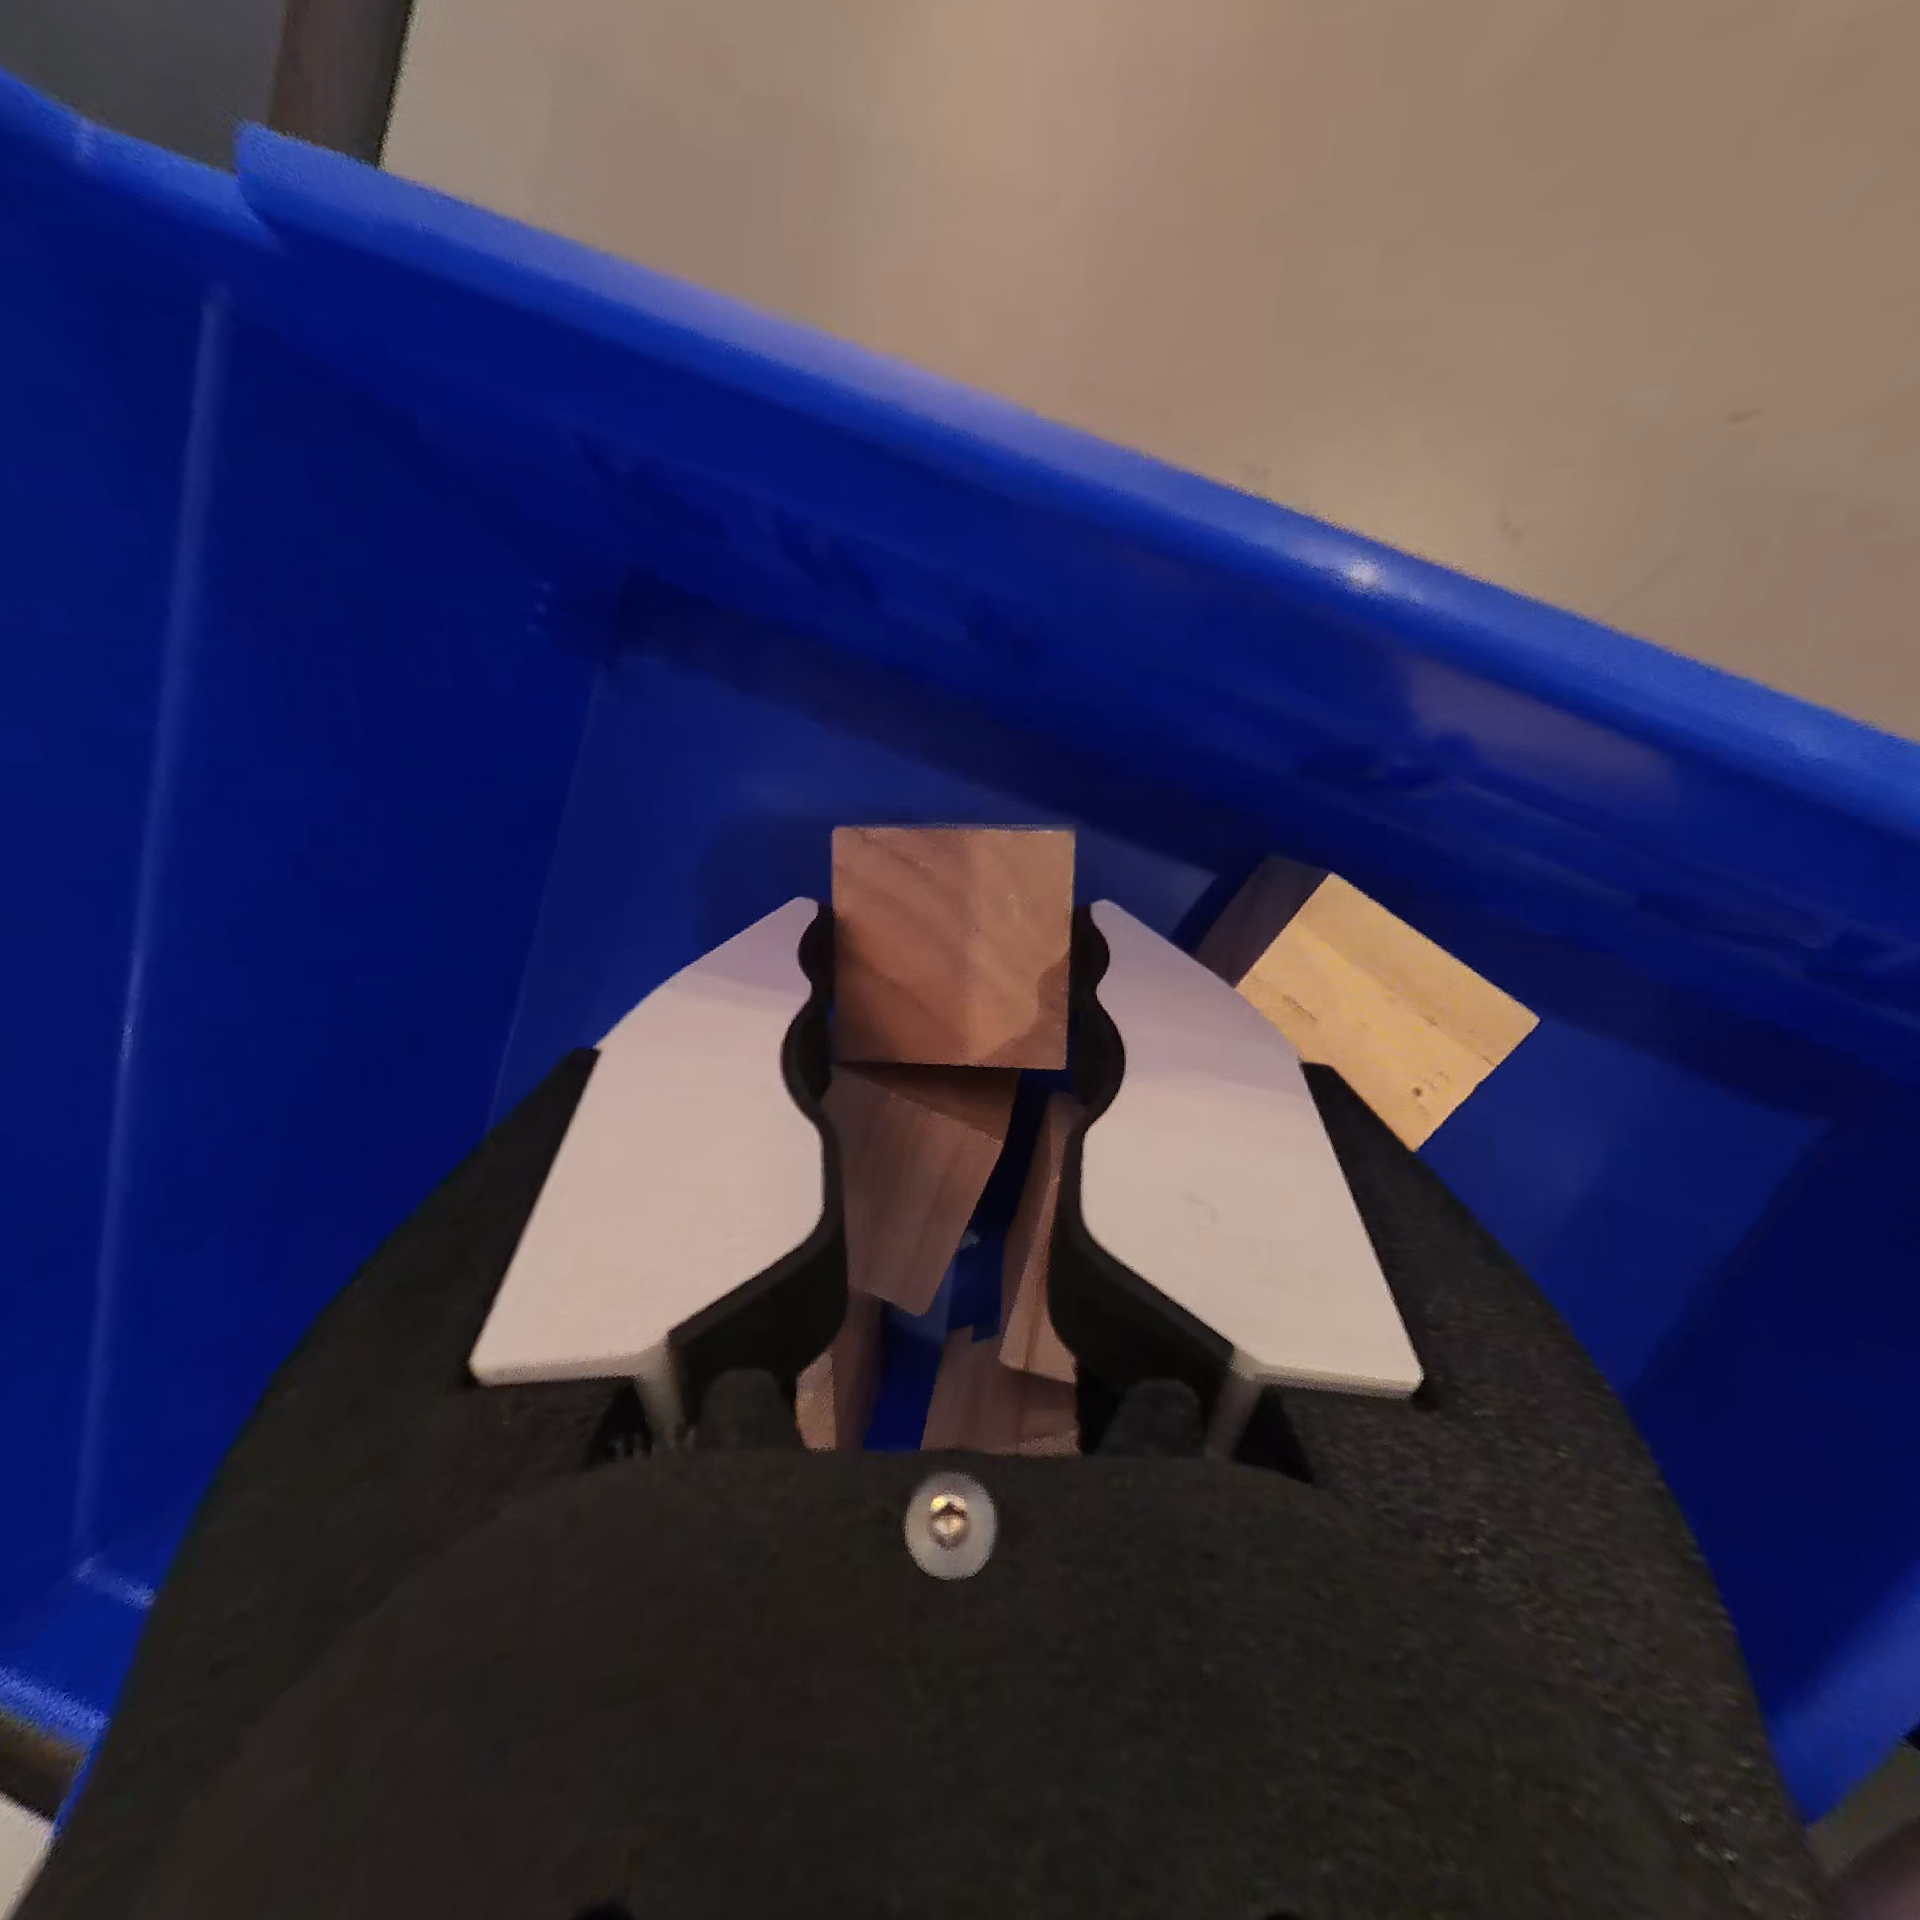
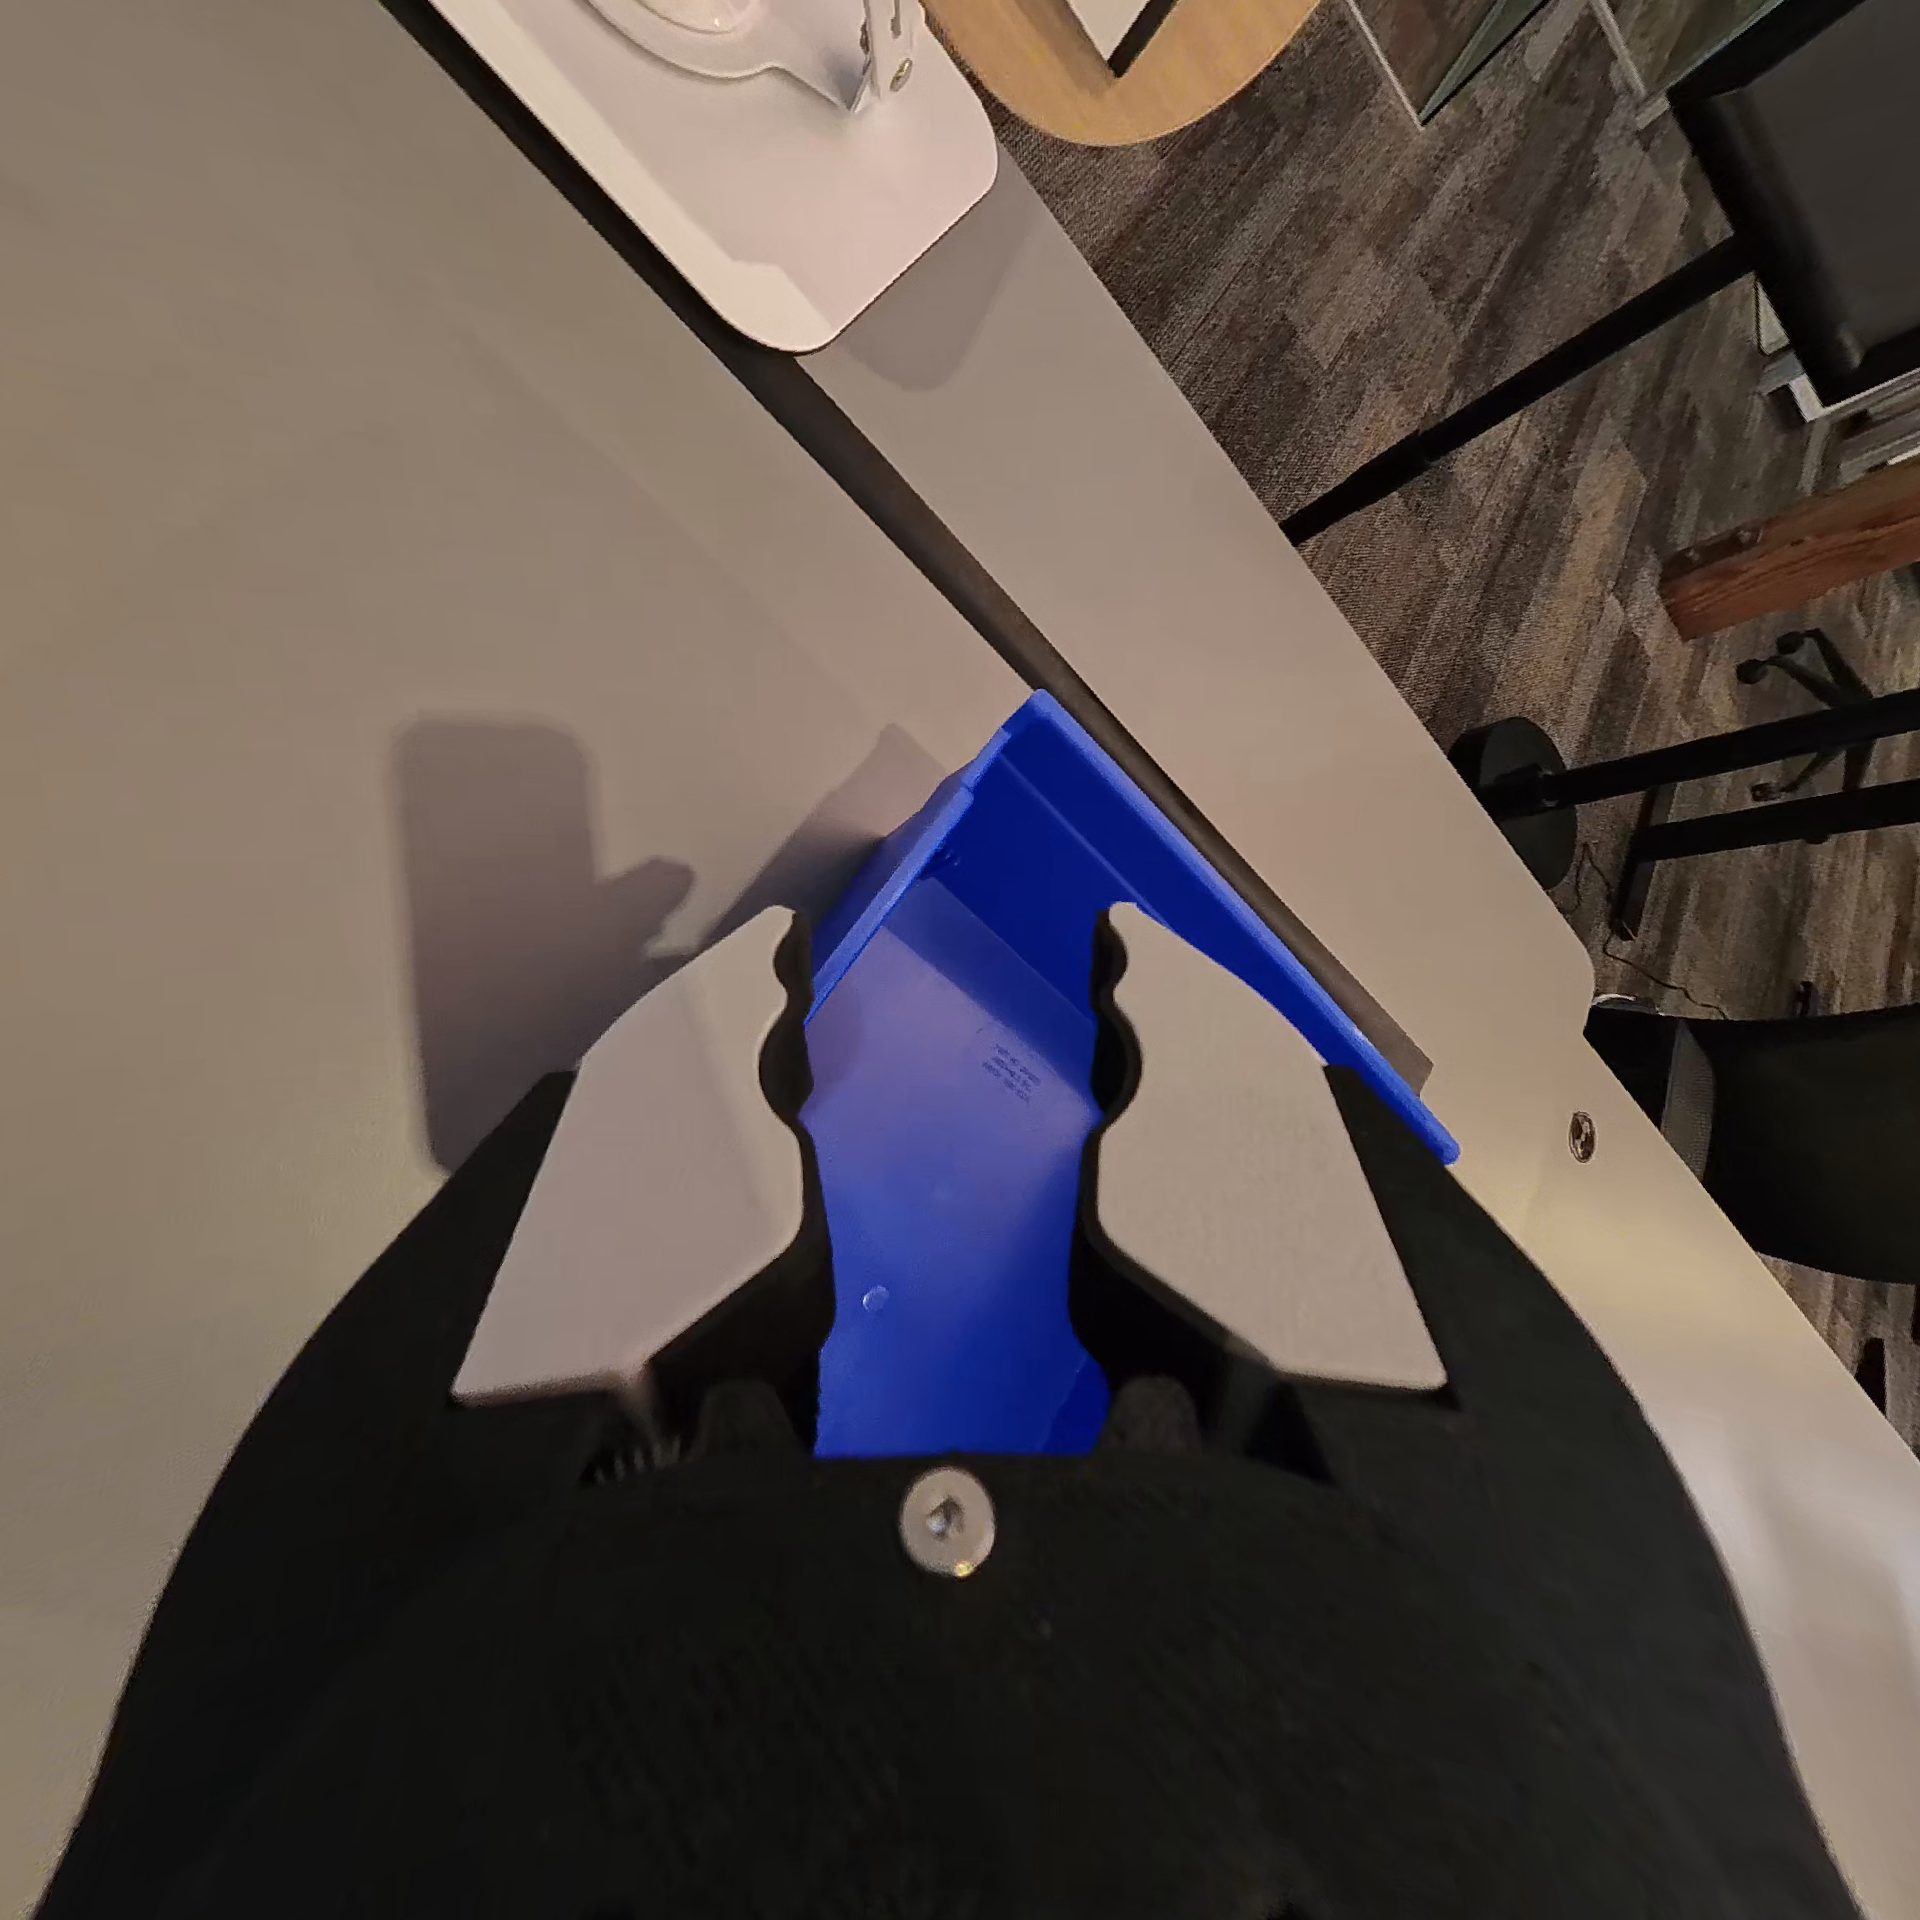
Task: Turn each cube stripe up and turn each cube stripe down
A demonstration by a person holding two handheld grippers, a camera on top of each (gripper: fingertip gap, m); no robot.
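In the left wrist view my left gripper (image 1: pixel 951 914) is shut on a dark wooden cube (image 1: pixel 951 945), held between the fingertips inside a blue bin (image 1: pixel 416 831). More dark wooden cubes (image 1: pixel 914 1195) lie below it between the fingers. A cube with a light face and a dark side (image 1: pixel 1371 1008) lies to the right against the bin wall. In the right wrist view my right gripper (image 2: pixel 951 925) is open and empty, with its fingers over another blue bin (image 2: pixel 935 1195) whose floor is bare where it shows.
The bins stand on a pale table (image 2: pixel 312 520). A dark seam (image 2: pixel 904 499) runs across the table next to the bin. A white base plate (image 2: pixel 790 177) sits at the far end. The table's right edge (image 2: pixel 1558 935) drops to carpet with chairs and stands.
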